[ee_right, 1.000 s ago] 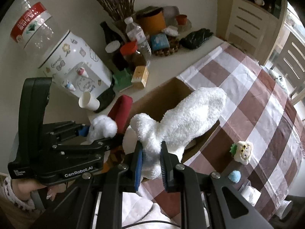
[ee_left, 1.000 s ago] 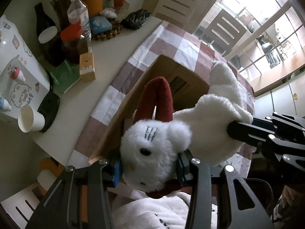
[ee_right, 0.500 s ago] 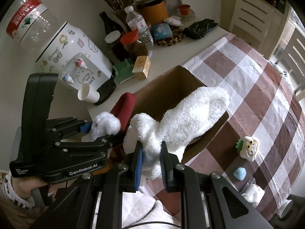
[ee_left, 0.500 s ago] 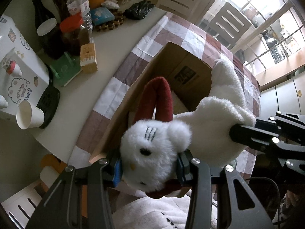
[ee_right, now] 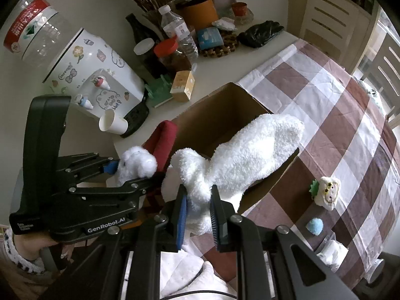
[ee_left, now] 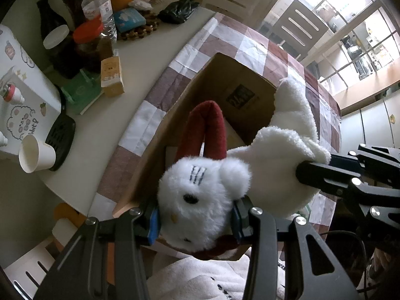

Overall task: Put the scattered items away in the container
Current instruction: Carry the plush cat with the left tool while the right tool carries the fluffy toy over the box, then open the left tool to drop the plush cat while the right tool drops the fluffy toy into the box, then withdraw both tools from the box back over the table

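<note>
Plush toy [ee_left: 200, 200]: a white fluffy animal with a black eye, stitched whiskers and a dark red loop at its head, held in the air above the open cardboard box [ee_left: 225, 92] on the checked counter [ee_right: 350, 125]. Its lower face is hidden behind the left gripper [ee_left: 196, 222], whose blue-padded fingers [ee_left: 153, 222] clench the head from both sides. The right gripper [ee_right: 198, 211] clamps a lobe of the white body between its fingers [ee_right: 181, 215]; the far limb extends over the box's rim. The box's floor is largely screened by the toy. A small white figure [ee_right: 326, 191] and a blue pompom [ee_right: 314, 226] lie on the counter, well apart from the box.
</note>
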